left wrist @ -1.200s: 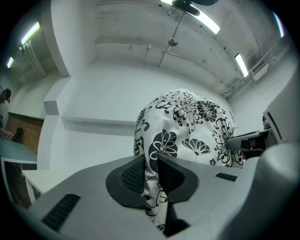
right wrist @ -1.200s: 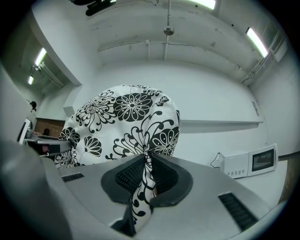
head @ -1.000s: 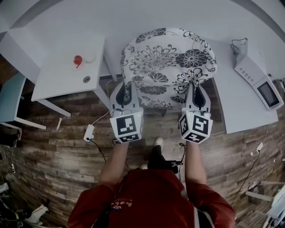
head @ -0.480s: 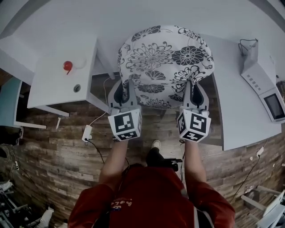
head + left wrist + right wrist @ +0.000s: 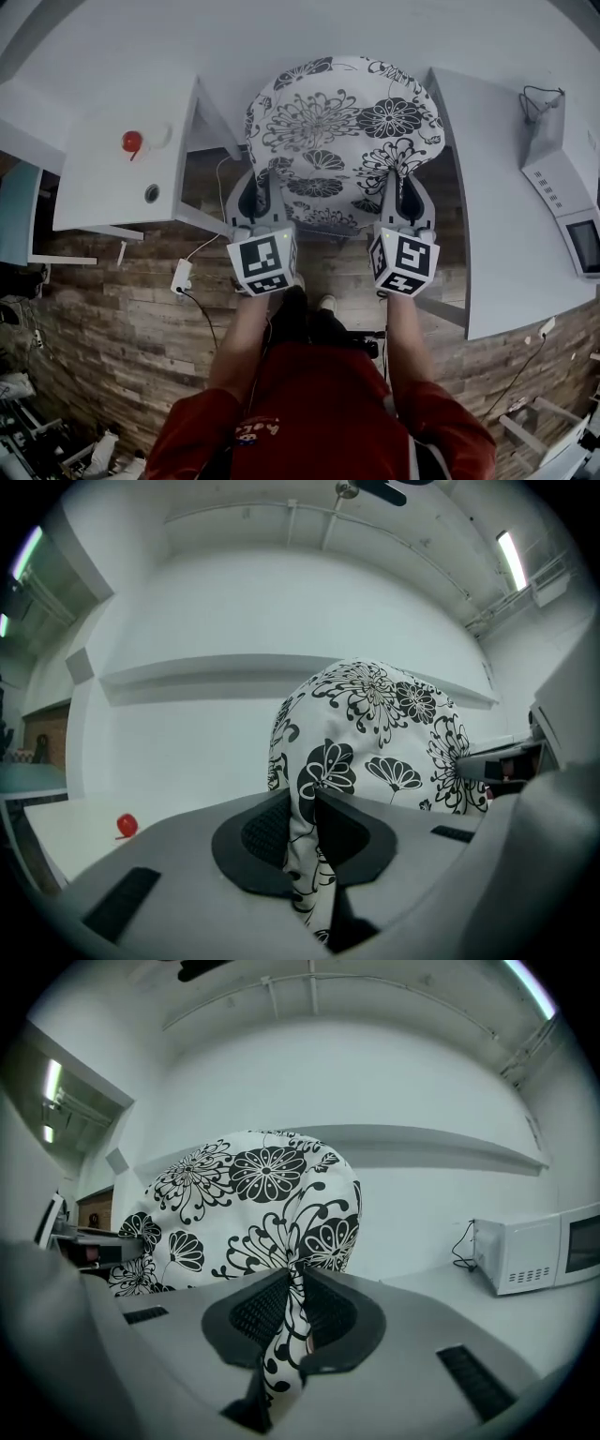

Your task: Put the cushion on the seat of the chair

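Cushion [image 5: 342,127] pinched at both near corners
Left gripper [image 5: 262,195] and right gripper [image 5: 403,192] each clamp its fabric, jaws nearly together; it is held at the person's 12 o'clock, between left table [image 5: 103,183] and right table [image 5: 492,216].

Illumination: bright, even and diffuse in all three views. White walls and ceiling read pale grey and are not blown out.

Sources: a ceiling strip light [image 5: 511,560] at the upper right of the left gripper view and a second strip light [image 5: 50,1080] at the left of the right gripper view. Both clip to pure white.

Shadows: soft, lying under the white table [image 5: 94,187] on the brown wood-plank floor [image 5: 141,309].

Distortion: heavy fisheye, with straight edges bowed and corners black.

Focus: the black-and-white flower-print cushion [image 5: 342,131] is sharp. The grey bodies of the left gripper [image 5: 302,803] and right gripper [image 5: 295,1279] are soft up close. No motion blur noted.
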Motion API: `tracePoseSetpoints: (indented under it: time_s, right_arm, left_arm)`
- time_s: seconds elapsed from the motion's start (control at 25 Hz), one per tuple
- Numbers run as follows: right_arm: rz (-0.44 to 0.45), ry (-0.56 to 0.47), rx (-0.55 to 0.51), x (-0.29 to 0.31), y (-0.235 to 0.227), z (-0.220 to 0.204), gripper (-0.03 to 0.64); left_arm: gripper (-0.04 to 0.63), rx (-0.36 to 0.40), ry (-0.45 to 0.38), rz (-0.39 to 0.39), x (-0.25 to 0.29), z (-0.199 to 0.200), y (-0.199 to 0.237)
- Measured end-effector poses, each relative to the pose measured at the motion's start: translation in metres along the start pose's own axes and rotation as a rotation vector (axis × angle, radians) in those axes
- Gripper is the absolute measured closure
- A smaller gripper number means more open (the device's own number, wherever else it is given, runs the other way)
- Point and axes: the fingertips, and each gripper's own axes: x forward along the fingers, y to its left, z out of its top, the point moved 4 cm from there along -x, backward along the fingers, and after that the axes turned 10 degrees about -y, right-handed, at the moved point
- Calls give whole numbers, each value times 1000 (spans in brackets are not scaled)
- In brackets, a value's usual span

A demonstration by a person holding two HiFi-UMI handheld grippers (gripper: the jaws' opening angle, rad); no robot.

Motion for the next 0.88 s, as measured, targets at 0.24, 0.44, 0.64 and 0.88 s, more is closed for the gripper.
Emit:
tracePoseSetpoints:
  time_s: [0.24,0.44,0.64,0.88]
  right_arm:
    - [-6,26,-34,-4,2,1,565]
    - [-38,64,-57,-1,5,-1,565]
    - [-58,75,-54,-4,5,1,565]
    - [-60,102,-45,-5,5,0,565]
  left_arm:
    - [541,-12,16,-6,-2,-1,0]
    - [541,-20,44,-41,6,-6,2]
    - [541,-13,52,-54,2,-2,1]
    - [541,4,77,-55,-2,1,1]
